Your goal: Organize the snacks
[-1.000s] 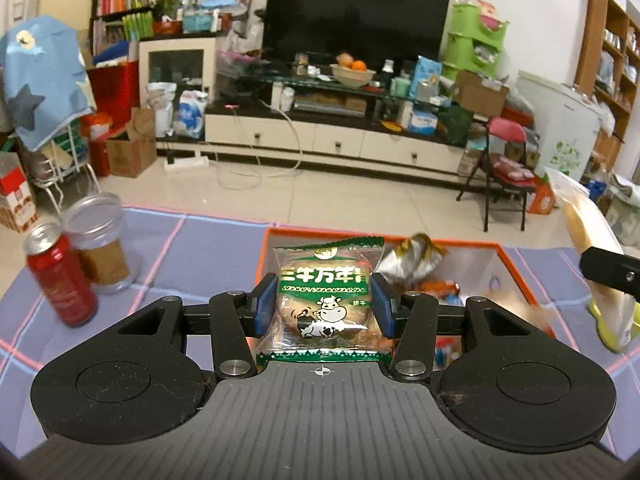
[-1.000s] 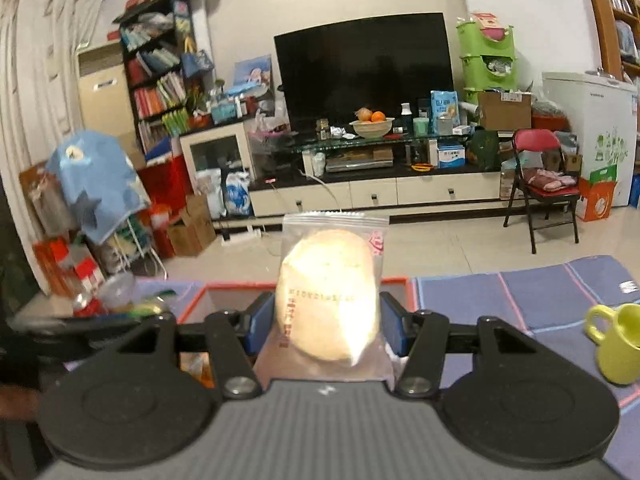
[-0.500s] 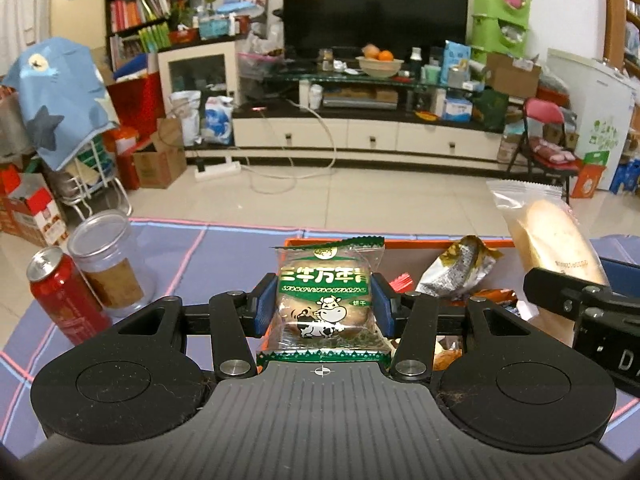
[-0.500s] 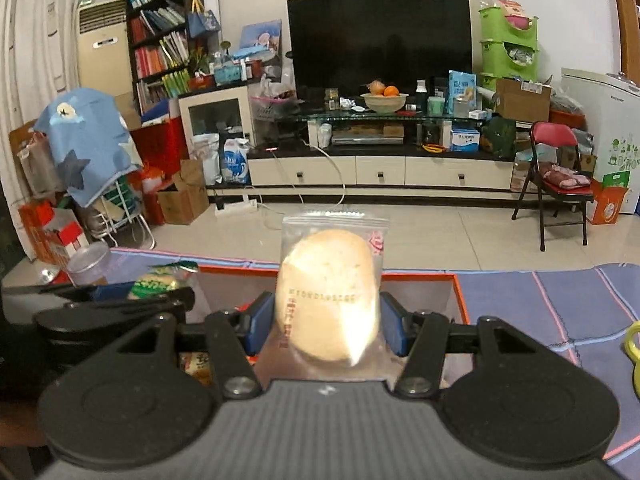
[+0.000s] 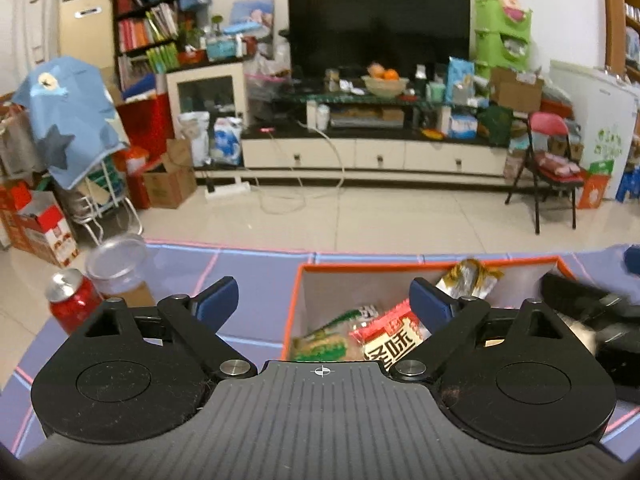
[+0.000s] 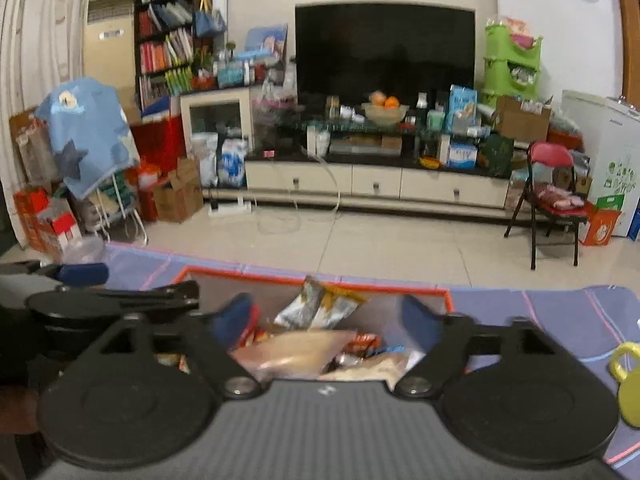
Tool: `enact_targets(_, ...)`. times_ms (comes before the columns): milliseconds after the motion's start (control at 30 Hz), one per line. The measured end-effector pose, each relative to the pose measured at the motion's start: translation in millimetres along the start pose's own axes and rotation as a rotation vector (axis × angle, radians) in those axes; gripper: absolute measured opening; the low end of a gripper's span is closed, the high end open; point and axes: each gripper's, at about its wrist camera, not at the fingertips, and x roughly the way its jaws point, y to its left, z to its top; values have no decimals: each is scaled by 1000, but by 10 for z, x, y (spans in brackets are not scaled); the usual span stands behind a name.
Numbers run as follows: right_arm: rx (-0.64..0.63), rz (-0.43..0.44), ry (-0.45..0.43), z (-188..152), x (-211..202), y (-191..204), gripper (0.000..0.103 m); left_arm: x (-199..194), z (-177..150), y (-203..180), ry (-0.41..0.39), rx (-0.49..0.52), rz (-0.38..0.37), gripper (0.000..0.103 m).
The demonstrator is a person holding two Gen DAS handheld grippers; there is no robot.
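An orange-rimmed box [image 5: 400, 267] [image 6: 320, 278] on the purple cloth holds several snack packets. My left gripper [image 5: 323, 304] is open and empty above the box's left wall. The green biscuit packet [image 5: 320, 346] lies in the box beside a red packet [image 5: 390, 340]. My right gripper [image 6: 326, 320] is open and empty over the box. The clear bread packet [image 6: 296, 350] lies in the box below it. A silver-gold packet [image 5: 468, 280] [image 6: 320, 304] leans at the box's far side. Each gripper shows at the edge of the other's view.
A red can [image 5: 72, 300] and a clear lidded jar [image 5: 118, 270] stand on the cloth left of the box. A yellow-green mug [image 6: 628, 380] stands at the right. The table's far edge lies just past the box.
Both grippers have opened and let go of their packets. The green biscuit packet and the bread packet have dropped into the box. Both grippers have moved in over the box.
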Motion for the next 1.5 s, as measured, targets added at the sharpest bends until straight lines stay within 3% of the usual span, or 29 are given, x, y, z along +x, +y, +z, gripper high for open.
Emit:
enact_targets(167, 14, -29, -117, 191, -622, -132, 92, -500, 47, 60, -48, 12, 0, 95)
enact_targets(300, 35, -88, -102, 119, -1079, -234, 93, -940, -169, 186, -50, -30, -23, 95)
enact_targets(400, 12, -176, -32, -252, -1213, -254, 93, -1173, -475, 365, -26, -95, -21, 95)
enact_targets(500, 31, -233, 102, -708, -1206, -282, 93, -1313, -756, 521, -2, -159, 61, 95)
enact_targets(600, 73, -158, 289, -916, -1055, -284, 93, -1366, -825, 490, 26, -139, 63, 95)
enact_targets(700, 86, -118, 386, -911, -960, -251, 93, -1456, -819, 308, 2, -64, 76, 95)
enact_targets(833, 73, -130, 334, -857, -948, -167, 93, -1445, -771, 48, -7, 41, 104, 95)
enact_targets(1033, -11, -244, 401, -800, -743, -111, 93, -1384, -754, -156, 20, 58, 51, 95)
enact_targets(1133, -41, -273, 384, -787, -773, -77, 93, -1412, -732, -208, 21, 68, 62, 95)
enact_targets(1500, -1, -239, 326, -691, -914, -25, 93, -1395, -722, -148, 87, 33, 61, 95)
